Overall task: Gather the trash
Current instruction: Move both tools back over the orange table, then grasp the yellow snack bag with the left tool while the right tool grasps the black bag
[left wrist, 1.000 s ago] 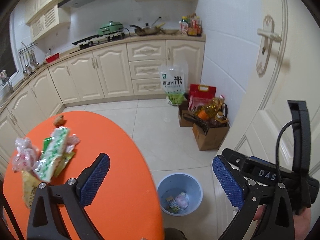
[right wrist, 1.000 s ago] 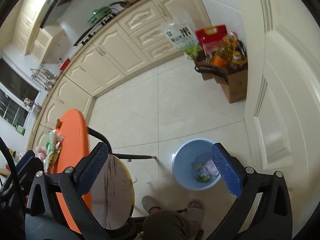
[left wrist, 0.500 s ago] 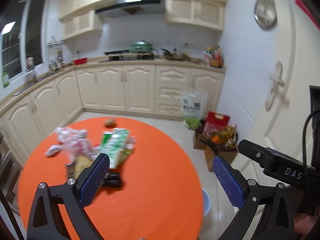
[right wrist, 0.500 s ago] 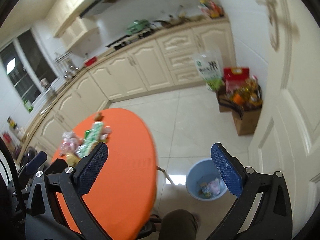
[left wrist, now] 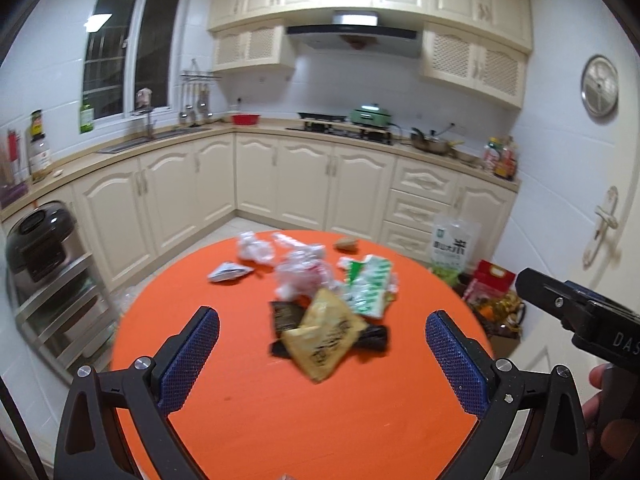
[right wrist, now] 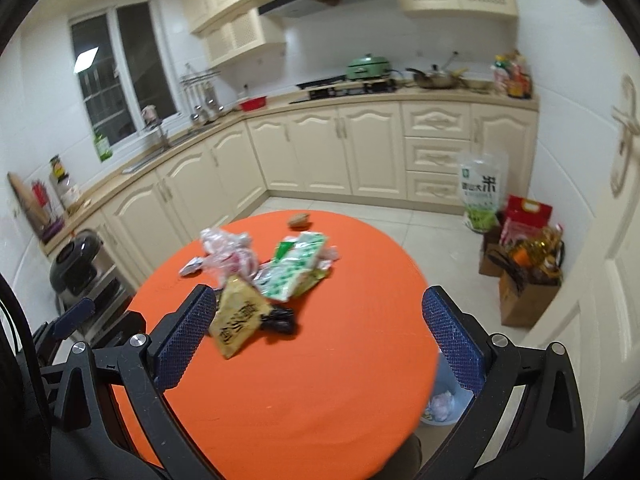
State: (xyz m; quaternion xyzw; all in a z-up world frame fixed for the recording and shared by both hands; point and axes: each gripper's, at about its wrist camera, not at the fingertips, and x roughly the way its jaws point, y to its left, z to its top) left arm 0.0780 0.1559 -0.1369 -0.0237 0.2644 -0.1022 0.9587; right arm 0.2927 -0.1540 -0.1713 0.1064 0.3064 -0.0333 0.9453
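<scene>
A heap of trash lies on the round orange table (left wrist: 320, 412): a yellow snack bag (left wrist: 324, 338) (right wrist: 239, 316), a green-and-white wrapper (left wrist: 370, 286) (right wrist: 294, 272), crumpled clear plastic (left wrist: 300, 272) (right wrist: 228, 254), a dark wrapper (left wrist: 286, 316) and a small brown lump (left wrist: 347, 244) (right wrist: 299, 221). My left gripper (left wrist: 322, 364) is open and empty above the table, just short of the yellow bag. My right gripper (right wrist: 316, 338) is open and empty over the table, right of the heap. A blue bin (right wrist: 448, 404) with trash inside stands on the floor beside the table.
Cream cabinets (left wrist: 304, 184) run along the back and left walls. A rice sack (right wrist: 480, 190) and cardboard boxes of groceries (right wrist: 524, 280) stand on the floor at the right, by a white door (right wrist: 608, 240). A rice cooker on a rack (left wrist: 38, 240) is at the left.
Both grippers have swung up and left, from facing the floor and bin to facing the table and its trash heap. Both stay open and empty.
</scene>
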